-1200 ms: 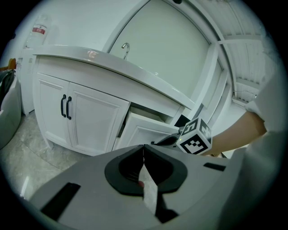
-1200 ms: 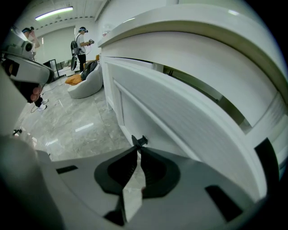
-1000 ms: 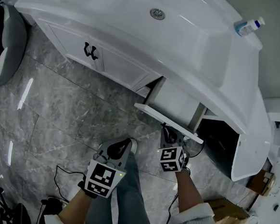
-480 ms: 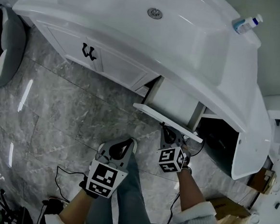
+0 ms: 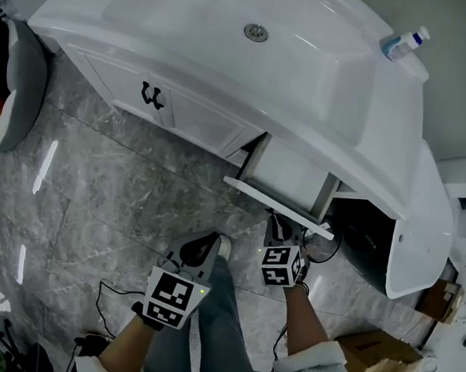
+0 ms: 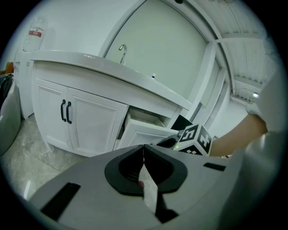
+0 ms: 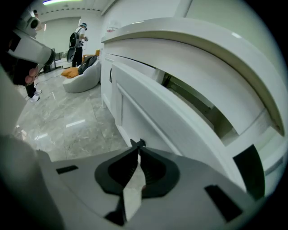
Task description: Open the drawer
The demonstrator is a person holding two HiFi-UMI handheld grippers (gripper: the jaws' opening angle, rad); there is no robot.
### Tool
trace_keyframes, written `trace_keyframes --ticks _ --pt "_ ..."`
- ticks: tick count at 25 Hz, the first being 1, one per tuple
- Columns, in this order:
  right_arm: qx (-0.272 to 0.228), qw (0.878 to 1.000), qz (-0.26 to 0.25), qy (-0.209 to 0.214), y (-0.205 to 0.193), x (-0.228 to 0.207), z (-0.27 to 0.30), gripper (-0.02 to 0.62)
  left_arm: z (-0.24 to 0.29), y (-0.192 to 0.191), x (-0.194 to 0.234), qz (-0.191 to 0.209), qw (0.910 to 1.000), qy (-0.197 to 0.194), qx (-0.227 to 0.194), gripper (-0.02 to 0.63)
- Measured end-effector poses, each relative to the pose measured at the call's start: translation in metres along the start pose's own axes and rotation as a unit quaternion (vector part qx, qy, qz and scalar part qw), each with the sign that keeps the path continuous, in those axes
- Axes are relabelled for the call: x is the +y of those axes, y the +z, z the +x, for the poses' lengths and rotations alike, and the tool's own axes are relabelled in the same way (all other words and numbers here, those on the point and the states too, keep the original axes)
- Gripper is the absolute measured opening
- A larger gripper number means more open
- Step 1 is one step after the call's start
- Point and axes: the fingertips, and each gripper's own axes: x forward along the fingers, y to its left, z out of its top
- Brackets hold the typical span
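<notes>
Drawer (image 5: 286, 173) part-open | right hand-held gripper (image 7: 137, 147) nips handle (image 7: 137, 142) (only its view shows), jaws just widening | left hand-held gripper (image 6: 143, 146) clenched

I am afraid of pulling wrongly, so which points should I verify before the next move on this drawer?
1. Grip: the right hand-held gripper pinches the black handle of the drawer at its tips, though its jaws have just been opening a little: ok, but watch it.
2. Drawer travel: partly out, not fully open: not ok yet.
3. The left hand-held gripper is shut, empty and apart from the drawer: ok.
4. The bottle rests at the far corner of the counter, away from the drawer: ok.
5. Grip firm enough for a further pull: cannot tell.
</notes>
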Motion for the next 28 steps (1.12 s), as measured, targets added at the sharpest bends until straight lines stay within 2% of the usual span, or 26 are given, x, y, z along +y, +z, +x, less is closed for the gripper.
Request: trace_keyframes --ticks 6,11,14,19,25,28 --pt "-0.006 0.999 0.053 0.004 0.008 0.005 -0.026 0.029 -0.015 0.022 -0.007 0.013 0.9999 -0.004 -0.009 0.017" --pt "-0.068 0.992 0.107 0.021 0.05 0.002 -0.072 0.029 -0.032 0.052 -0.021 0.026 0.9994 -0.013 -0.021 0.017" --pt "-0.117 0.981 0.143 0.051 0.084 -0.001 -0.105 0.029 -0.04 0.073 -0.032 0.025 0.999 -0.018 -0.033 0.017" --pt "-0.194 0.961 0.175 0.094 0.135 -0.01 -0.168 0.029 -0.056 0.111 -0.054 0.014 0.9978 -0.022 -0.062 0.017" --pt "-0.258 0.933 0.196 0.155 0.181 -0.021 -0.247 0.029 -0.079 0.156 -0.082 0.0 0.9948 -0.026 -0.098 0.017" --pt "-0.292 0.922 0.198 0.16 0.195 -0.032 -0.284 0.029 -0.091 0.177 -0.099 0.002 0.9926 -0.031 -0.117 0.017"
